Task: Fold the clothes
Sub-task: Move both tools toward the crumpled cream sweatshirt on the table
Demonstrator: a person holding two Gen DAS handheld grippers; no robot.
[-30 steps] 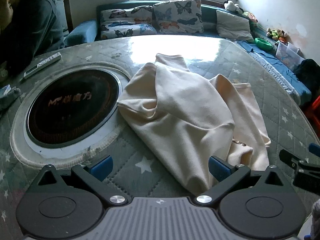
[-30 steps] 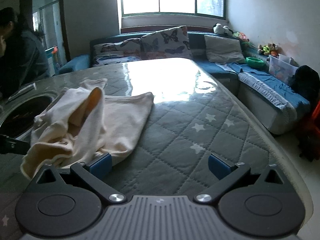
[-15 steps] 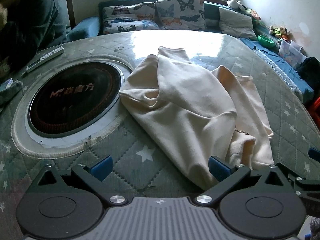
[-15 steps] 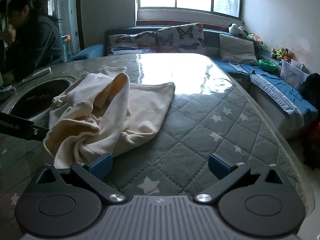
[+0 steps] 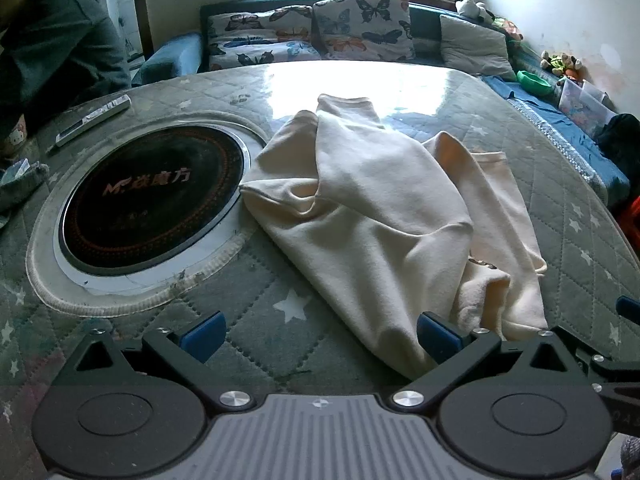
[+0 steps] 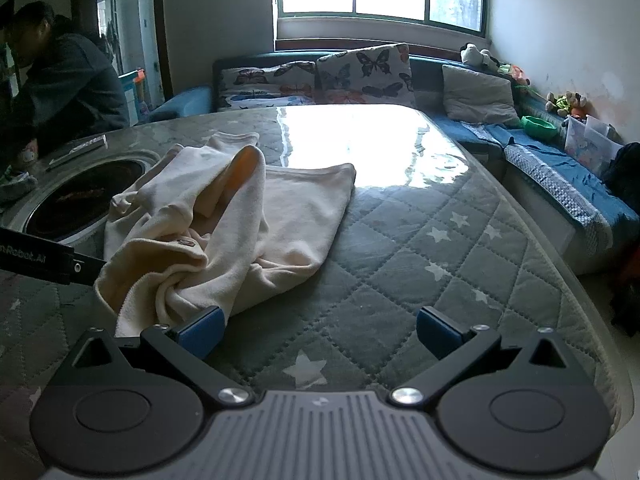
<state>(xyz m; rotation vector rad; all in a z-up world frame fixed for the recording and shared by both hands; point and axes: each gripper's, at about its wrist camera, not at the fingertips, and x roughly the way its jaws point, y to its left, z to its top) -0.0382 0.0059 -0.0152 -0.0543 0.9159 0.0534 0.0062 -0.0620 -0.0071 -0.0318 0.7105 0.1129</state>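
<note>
a crumpled cream garment point(image 5: 384, 216) lies on the quilted tabletop point(image 6: 420, 264), at twelve o'clock from the spread, empty left gripper point(image 5: 319, 332) and ten o'clock from the spread, empty right gripper point(image 6: 319, 330).

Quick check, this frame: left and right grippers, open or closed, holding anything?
Left gripper: open, holding nothing; the cream garment lies by its right finger.
Right gripper: open, holding nothing; garment edge by its left finger.

Garment on worktop, right of inset cooktop.
Garment point(image 5: 380, 216) lies crumpled mid-worktop point(image 5: 580, 240), its left edge touching the round cooktop point(image 5: 152, 196) rim. Remote point(image 5: 94, 120) far left. Sofa cushions point(image 5: 360, 28) behind the worktop; a seated person point(image 5: 52, 52) far left.
</note>
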